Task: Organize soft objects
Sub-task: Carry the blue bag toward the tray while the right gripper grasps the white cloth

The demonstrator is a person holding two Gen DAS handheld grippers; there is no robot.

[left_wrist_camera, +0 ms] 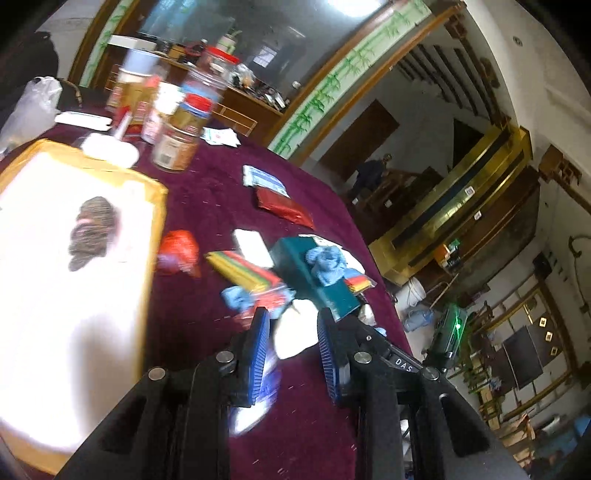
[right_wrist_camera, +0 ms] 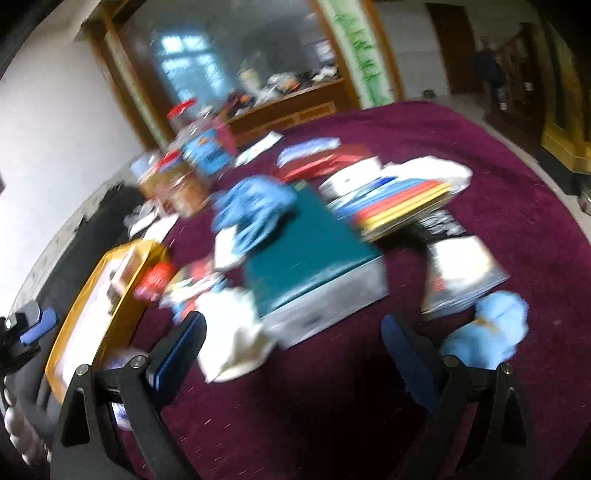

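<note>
setting was a lived-in home, a large open room. a round table under a maroon cloth served as landmark. beyond its far edge stood a wood-framed mirror over a cluttered sideboard. food jars crowded the cloth's far side. past the table's right rim were a staircase, a dark wooden door, and a white bucket on the floor.
</note>
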